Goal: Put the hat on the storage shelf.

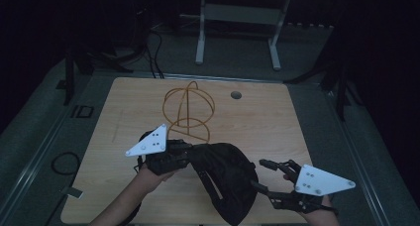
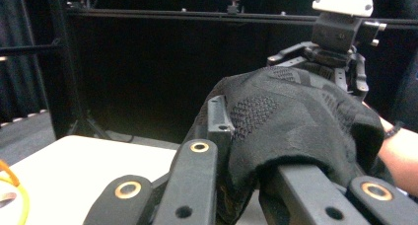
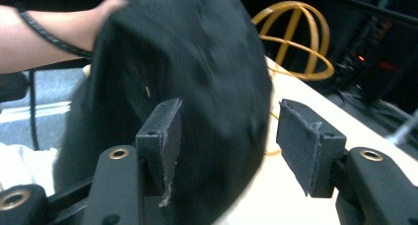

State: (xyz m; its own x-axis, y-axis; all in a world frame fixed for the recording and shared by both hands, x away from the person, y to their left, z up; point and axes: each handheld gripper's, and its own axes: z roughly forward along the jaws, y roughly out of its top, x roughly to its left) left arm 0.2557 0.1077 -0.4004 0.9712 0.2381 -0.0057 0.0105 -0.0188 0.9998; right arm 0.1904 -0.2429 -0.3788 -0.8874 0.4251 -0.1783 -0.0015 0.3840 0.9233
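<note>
Cap (image 1: 225, 179) hangs slanting from left tool (image 1: 190, 151), brim lowest.

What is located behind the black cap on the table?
Behind the black cap stands an orange wire stand on the table. The cap covers its lowest front edge.

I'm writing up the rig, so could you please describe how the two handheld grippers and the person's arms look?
Both the left gripper and the right gripper are black linkage frames with brass-ringed pivots and flat, dark-padded jaws. Each carries a pale grey three-cornered plate with small dots on top. The forearms are bare, with no sleeves; a dark band circles the left wrist.
</note>
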